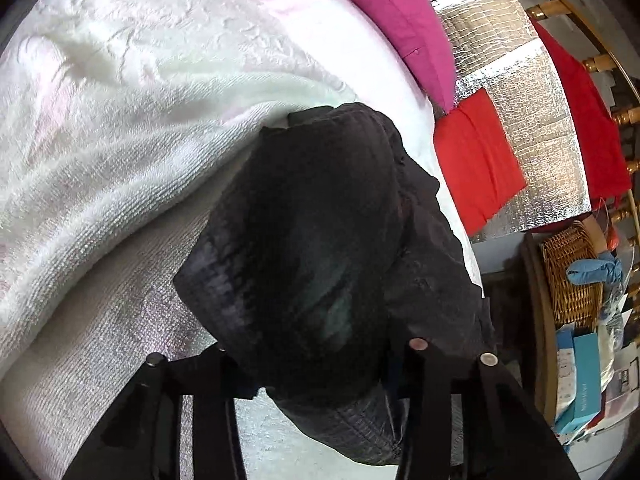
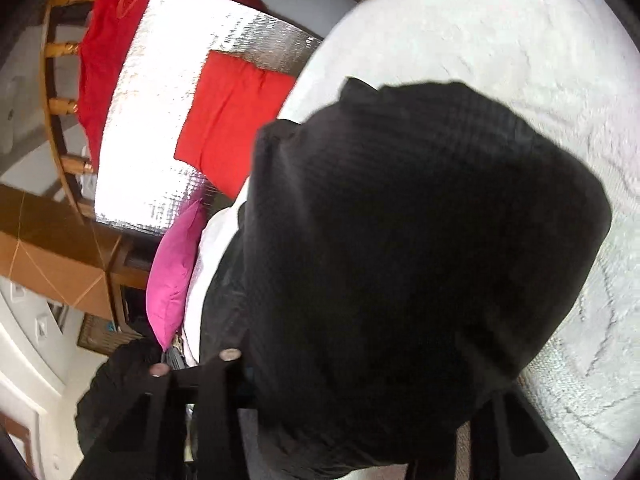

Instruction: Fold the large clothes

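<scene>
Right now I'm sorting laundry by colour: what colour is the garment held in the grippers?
Black, with a faint ribbed weave; the left wrist view shows it best.

A bunched black garment (image 1: 320,240) sits between the left gripper's (image 1: 320,364) jaws, over a white towel (image 1: 120,160). Pink pillow (image 1: 400,20) and red cloth (image 1: 476,160) lie beyond.

Both views brightly lit, prob. by daylight. Strong glare is seen on the foil sheet (image 2: 160,92); white bedding (image 1: 120,120) nearly blown out. Black garment (image 2: 400,260) rendered w/o detail, slightly blurred. Edges heavily warped, vignetted.
</scene>
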Motion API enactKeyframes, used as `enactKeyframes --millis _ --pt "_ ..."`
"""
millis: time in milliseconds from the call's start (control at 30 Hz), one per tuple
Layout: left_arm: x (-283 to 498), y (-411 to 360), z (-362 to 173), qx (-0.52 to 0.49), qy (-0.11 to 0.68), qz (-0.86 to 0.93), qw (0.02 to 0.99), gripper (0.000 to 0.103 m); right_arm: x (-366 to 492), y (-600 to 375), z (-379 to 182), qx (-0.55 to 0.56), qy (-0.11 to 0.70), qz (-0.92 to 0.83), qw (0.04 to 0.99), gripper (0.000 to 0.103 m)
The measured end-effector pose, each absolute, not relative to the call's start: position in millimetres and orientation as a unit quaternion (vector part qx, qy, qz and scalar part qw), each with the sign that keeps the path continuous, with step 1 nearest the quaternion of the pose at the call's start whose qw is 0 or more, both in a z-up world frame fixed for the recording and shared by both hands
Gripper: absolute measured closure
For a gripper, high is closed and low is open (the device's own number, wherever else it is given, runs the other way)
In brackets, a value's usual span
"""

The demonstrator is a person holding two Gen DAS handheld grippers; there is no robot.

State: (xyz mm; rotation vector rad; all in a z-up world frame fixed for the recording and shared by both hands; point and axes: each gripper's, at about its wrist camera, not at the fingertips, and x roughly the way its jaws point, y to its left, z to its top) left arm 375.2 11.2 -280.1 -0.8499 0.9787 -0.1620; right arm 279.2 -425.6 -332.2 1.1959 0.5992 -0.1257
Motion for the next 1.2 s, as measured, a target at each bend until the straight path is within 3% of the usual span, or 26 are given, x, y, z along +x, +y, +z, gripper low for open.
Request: enactKeyframes --millis 200,467,633,700,800,900,967,1000,1033,1100,1200 --pt "369.5 8.6 -261.8 -0.375 0.451 -0.072 0.807 0.067 268.9 -417.3 -314.2 0.521 0.283 -0.059 0.803 0.067" --pt "321.7 25.2 -258.4 -0.356 0.484 -0.071 0.797 0.067 232.4 -409.7 -302.8 0.509 0.323 -0.044 0.796 0.067" --pt "293.7 30.5 -272.0 -0.318 0.531 -0.066 0.783 0.047 192.2 -400.2 -321.6 0.503 0.373 -0.028 0.779 0.067" --pt "283.8 35.6 -274.7 -0.327 0.557 -0.080 0.759 0.042 190.9 -403.0 -324.1 0.513 0.393 -0.023 0.763 0.062" --pt "259.8 37.9 -264.7 -0.323 0.603 -0.137 0.717 0.042 182.2 -405.2 -314.0 0.512 0.421 -0.004 0.749 0.036" --pt "249.9 44.4 -217.8 -0.264 0.583 -0.169 0.749 0.040 170.7 -401.7 -285.5 0.448 0.457 0.027 0.768 0.033" --pt "260.7 47.4 -180.8 -0.227 0.547 -0.163 0.789 0.028 168.5 -406.9 -260.8 0.413 0.461 0.045 0.784 0.033" --pt "269.5 50.0 -163.0 -0.215 0.520 -0.159 0.811 0.018 169.2 -413.8 -249.5 0.404 0.451 0.047 0.795 0.033" --pt "286.7 50.9 -144.7 -0.202 0.488 -0.152 0.835 0.011 170.3 -422.1 -236.7 0.391 0.433 0.043 0.811 0.028" --pt "321.1 51.0 -129.7 -0.175 0.462 -0.130 0.859 0.010 180.7 -438.0 -216.8 0.366 0.400 0.026 0.840 0.019" --pt "388.8 44.9 -141.5 -0.149 0.483 -0.112 0.856 0.010 224.4 -457.6 -201.0 0.320 0.379 0.000 0.868 0.018"
